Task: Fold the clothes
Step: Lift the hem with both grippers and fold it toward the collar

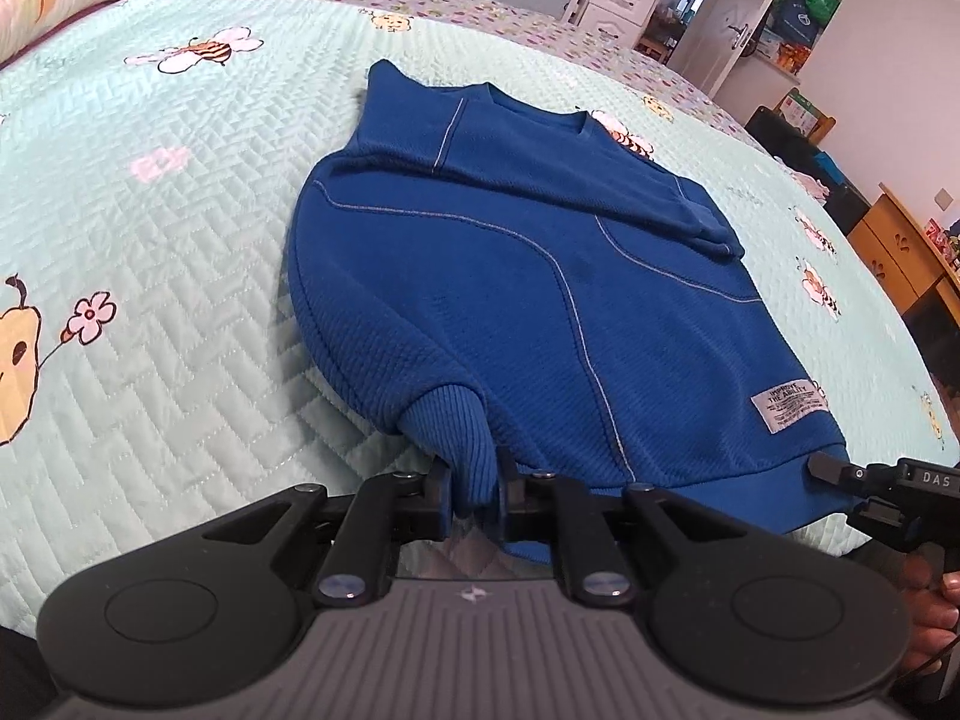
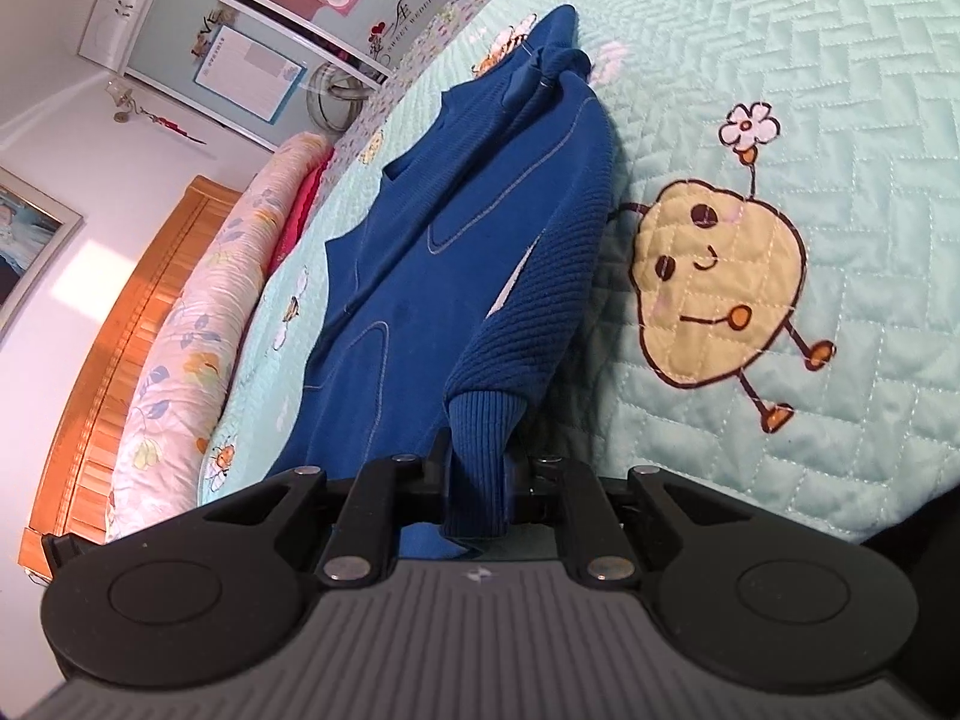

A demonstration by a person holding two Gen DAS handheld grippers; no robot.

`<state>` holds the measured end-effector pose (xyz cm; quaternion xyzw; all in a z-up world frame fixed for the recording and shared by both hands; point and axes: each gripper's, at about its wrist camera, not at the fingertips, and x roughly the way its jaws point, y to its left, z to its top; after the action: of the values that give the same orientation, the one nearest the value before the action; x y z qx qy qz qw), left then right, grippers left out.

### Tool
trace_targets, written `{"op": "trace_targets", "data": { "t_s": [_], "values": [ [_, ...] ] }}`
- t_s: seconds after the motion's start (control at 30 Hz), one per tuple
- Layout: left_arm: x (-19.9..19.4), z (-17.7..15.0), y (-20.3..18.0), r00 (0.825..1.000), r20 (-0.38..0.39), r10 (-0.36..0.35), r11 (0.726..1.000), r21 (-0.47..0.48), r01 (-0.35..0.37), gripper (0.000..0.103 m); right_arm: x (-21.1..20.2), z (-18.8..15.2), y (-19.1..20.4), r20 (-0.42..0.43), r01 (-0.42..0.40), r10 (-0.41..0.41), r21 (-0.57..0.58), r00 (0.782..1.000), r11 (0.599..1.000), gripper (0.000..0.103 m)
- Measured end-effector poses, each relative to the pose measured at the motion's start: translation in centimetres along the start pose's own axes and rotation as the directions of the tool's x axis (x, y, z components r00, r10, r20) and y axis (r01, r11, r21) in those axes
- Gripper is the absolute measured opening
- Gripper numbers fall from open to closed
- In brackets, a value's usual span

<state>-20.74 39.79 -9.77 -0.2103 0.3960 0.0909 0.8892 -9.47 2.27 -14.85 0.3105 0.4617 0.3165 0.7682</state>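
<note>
A blue sweater [image 1: 510, 276] lies flat on the bed, both sleeves folded across its chest and a white label [image 1: 789, 405] near the hem. My left gripper [image 1: 474, 480] is shut on the ribbed hem [image 1: 444, 426] at the near left corner, lifting it slightly. The right gripper [image 1: 846, 489] shows at the right edge, at the hem's other corner. In the right wrist view the sweater [image 2: 420, 276] stretches away from me. There my right gripper [image 2: 477, 468] is shut on a bunched piece of ribbed hem [image 2: 480, 420].
The sweater rests on a mint quilted bedspread [image 1: 150, 210] with cartoon patches. A rolled floral quilt [image 2: 180, 324] and a wooden headboard [image 2: 120, 300] line the bed's far side. A wooden cabinet [image 1: 900, 252] and a white wardrobe [image 1: 618, 0] stand beyond the bed.
</note>
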Motion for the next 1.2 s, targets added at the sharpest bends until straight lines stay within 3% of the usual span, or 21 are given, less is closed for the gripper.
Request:
{"op": "trace_targets", "data": {
  "t_s": [0.37,0.63,1.2],
  "values": [
    [-1.0,3.1,-1.0,0.996,0.092,-0.011,1.000,0.014,0.010,0.013,-0.2,2.2,1.3,0.084,-0.054,0.053,0.014,0.995,0.998,0.014],
    [-0.6,8.3,-2.3,0.983,0.185,-0.001,0.999,0.039,-0.007,0.013,1.1,6.7,3.1,0.155,-0.107,0.102,0.024,0.983,0.994,0.015],
    [10.4,24.0,-3.0,0.971,0.220,0.091,0.994,0.040,-0.102,0.013,11.9,22.3,6.3,0.237,-0.112,0.103,0.026,0.966,0.993,0.015]
  ]
}}
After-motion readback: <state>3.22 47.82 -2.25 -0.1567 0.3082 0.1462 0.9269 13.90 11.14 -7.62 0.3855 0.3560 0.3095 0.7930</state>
